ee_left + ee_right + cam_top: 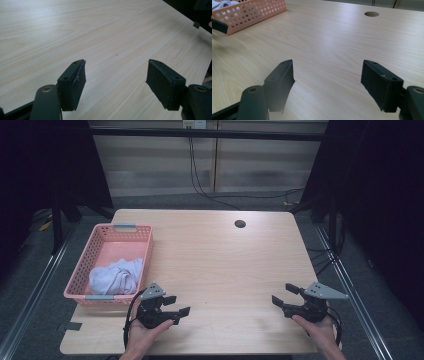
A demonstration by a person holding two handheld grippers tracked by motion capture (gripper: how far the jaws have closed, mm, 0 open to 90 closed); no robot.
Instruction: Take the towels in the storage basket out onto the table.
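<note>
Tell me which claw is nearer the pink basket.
Left. The left claw sits just right of the pink basket's near corner; the right claw is far across the table.

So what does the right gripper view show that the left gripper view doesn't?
Right gripper view alone: the pink basket at upper left with a bit of white cloth inside, and the round hole in the table. Left gripper view alone: the table's far edge with dark floor beyond and a small dark tab there. Shared: pale wooden table under a pair of open black jaws with nothing between them.
</note>
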